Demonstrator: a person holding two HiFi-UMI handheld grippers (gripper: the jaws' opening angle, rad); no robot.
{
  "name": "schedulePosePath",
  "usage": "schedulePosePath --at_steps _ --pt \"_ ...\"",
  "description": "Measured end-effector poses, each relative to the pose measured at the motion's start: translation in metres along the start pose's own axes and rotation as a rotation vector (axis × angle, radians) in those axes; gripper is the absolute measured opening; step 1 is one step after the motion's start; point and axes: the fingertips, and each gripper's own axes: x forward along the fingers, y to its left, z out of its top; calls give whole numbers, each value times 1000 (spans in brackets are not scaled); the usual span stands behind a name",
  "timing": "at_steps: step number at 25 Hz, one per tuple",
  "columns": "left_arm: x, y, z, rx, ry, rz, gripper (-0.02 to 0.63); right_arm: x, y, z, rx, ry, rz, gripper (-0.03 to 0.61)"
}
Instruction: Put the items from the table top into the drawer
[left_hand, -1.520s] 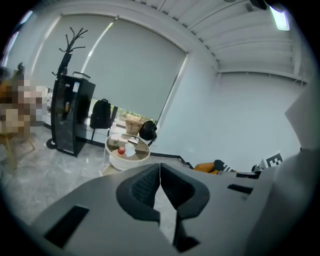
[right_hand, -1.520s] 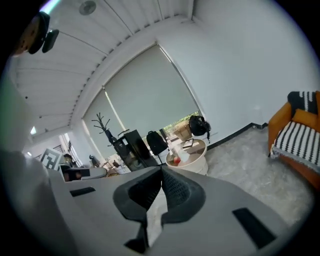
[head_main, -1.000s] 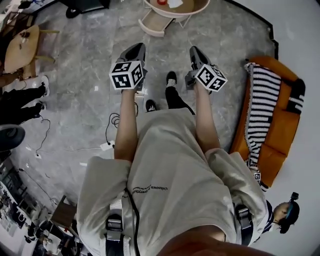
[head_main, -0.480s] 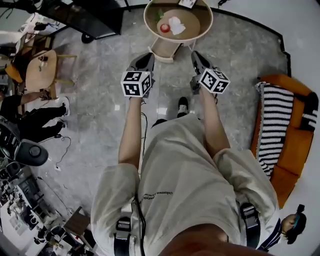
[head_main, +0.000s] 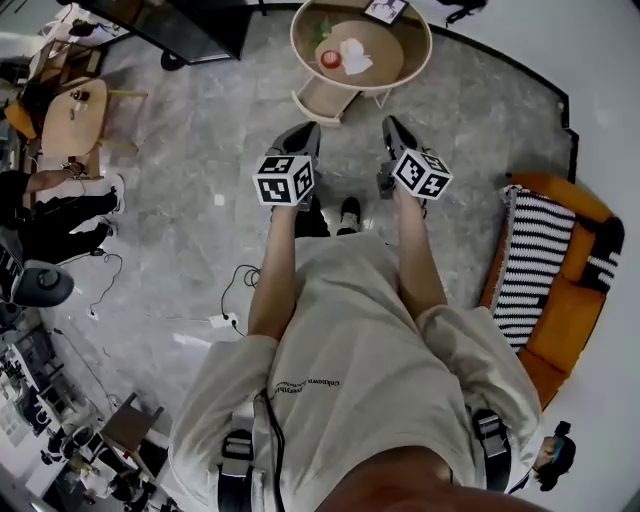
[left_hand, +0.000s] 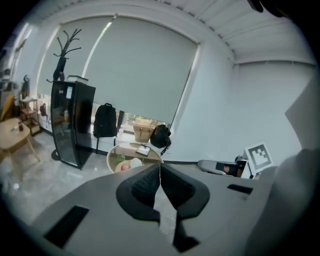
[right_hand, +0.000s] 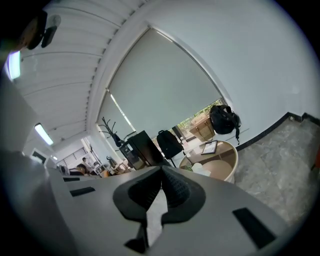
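A round wooden table (head_main: 424, 52) stands ahead on the grey floor, with its drawer (head_main: 324, 99) pulled out towards me. On the top lie a red round item (head_main: 330, 58), a white item (head_main: 354, 54), something green (head_main: 320, 30) and a flat framed card (head_main: 385, 10). My left gripper (head_main: 304, 132) and right gripper (head_main: 391, 124) are held out side by side, well short of the table. Both are shut with nothing between the pads. The left gripper (left_hand: 159, 168) faces the table (left_hand: 113, 154). Beyond the right gripper (right_hand: 161, 171) the same table (right_hand: 231, 169) shows.
An orange sofa with a striped blanket (head_main: 545, 260) stands at the right. A black cabinet (head_main: 170, 25) and a wooden side table (head_main: 70, 115) are at the left, with a person's legs (head_main: 50, 215) nearby. A cable and plug block (head_main: 220, 320) lie on the floor. Backpacks (left_hand: 105, 120) rest by the window.
I have walked forward: the round table, at the frame's top edge a second ago, now shows in full, and the sofa has slid back. Both grippers stay shut and level.
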Motion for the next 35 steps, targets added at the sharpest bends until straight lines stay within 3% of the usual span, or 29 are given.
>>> schedulePosePath --at_steps 2,4,9,19,22,25,31,35 --pt "9 12 7 32 15 4 21 10 -1 -5 -65 34 -32 34" --pt "18 25 17 7 1 5 21 20 -3 -4 -115 56 -48 34" --pt "48 57 45 -19 -7 9 21 59 -6 29 -139 47 -56 34" --pt "97 145 153 57 -62 -55 21 206 51 94 -221 23 -31 34" --pt "100 176 169 63 -72 -87 21 246 73 87 -273 37 -18 35" --pt "103 212 173 75 -55 -82 21 284 76 75 -245 54 -34 34" --pt "114 279 155 -104 -6 -46 21 323 88 39 -262 153 -49 34" --pt "138 291 147 -171 5 -59 21 331 82 22 -320 255 -90 35"
